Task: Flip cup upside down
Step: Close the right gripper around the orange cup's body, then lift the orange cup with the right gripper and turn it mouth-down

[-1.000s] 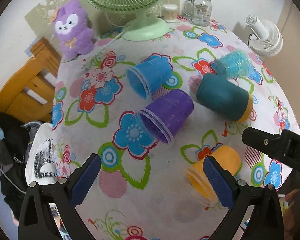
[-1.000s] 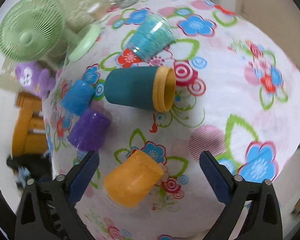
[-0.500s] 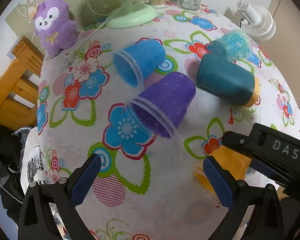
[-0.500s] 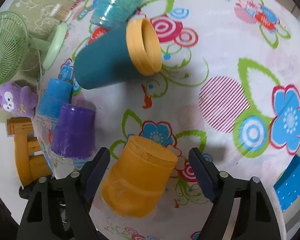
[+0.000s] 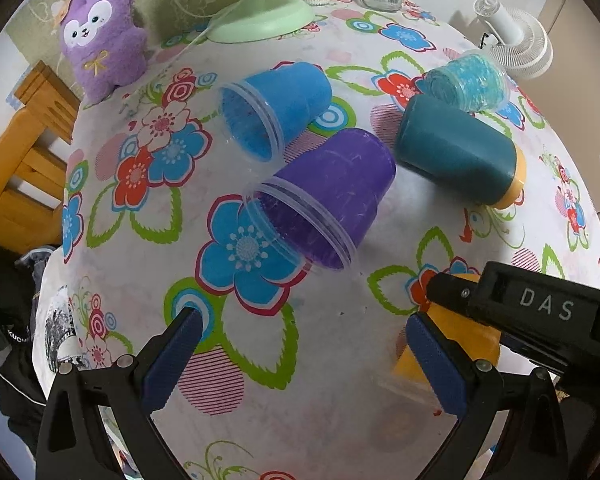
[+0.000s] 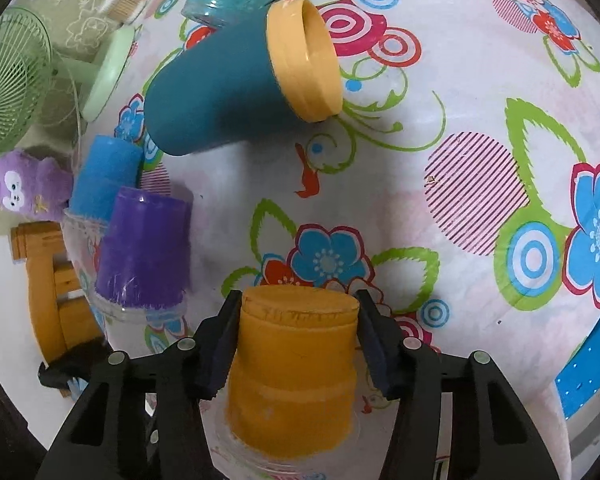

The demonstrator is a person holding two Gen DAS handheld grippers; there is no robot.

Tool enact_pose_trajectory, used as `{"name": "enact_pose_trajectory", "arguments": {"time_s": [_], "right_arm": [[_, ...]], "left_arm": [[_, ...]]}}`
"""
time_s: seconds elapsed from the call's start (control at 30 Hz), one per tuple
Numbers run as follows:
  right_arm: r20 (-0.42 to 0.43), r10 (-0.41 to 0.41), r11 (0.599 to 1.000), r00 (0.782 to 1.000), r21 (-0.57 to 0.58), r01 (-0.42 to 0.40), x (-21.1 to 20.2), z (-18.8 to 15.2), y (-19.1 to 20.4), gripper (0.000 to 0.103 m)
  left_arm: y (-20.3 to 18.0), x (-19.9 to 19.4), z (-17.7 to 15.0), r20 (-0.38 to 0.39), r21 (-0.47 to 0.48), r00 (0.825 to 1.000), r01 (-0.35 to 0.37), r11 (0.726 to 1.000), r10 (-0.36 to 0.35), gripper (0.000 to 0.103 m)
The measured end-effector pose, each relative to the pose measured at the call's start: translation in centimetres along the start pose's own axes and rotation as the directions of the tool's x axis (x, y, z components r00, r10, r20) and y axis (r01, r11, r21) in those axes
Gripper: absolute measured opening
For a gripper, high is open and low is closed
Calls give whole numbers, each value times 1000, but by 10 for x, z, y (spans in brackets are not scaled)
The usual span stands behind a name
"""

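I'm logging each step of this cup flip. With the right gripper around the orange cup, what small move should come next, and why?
Probably lift it slightly off the tablecloth: the right gripper has both pads against the orange cup, which lies on its side and needs clearance to turn.

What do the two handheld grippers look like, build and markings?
Both are matte black plastic frames with triangular cutouts and silver screws. The left gripper has ribbed blue pads. The right gripper has darker navy pads; its body shows white "DAS" lettering in the left wrist view. No cables visible.

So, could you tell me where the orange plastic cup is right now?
The orange plastic cup lies between the right gripper pads, low in the right wrist view, right of the purple plastic cup.
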State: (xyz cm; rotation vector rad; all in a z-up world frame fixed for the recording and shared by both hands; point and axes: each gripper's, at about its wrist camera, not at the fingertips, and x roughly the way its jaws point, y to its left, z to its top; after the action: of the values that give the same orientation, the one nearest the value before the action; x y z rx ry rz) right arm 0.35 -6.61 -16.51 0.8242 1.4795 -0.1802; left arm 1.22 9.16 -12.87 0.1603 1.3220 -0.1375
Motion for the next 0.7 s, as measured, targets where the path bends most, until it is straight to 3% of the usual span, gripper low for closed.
{"name": "enact_pose_trajectory", "arguments": {"time_s": [0.37, 0.53, 0.7], "right_arm": [[127, -16, 989, 992, -144, 35, -31, -5, 7, 57], [171, -4, 965, 985, -258, 49, -52, -2, 18, 57], [211, 22, 916, 977, -397, 65, -78, 1, 27, 57]], "left_arm": [[-10, -17, -4, 21, -10, 999, 31, 999, -30, 103], [-12, -34, -5, 55, -63, 998, 34, 997, -31, 103], [-17, -53, -6, 83, -137, 996, 32, 990, -21, 103]]}}
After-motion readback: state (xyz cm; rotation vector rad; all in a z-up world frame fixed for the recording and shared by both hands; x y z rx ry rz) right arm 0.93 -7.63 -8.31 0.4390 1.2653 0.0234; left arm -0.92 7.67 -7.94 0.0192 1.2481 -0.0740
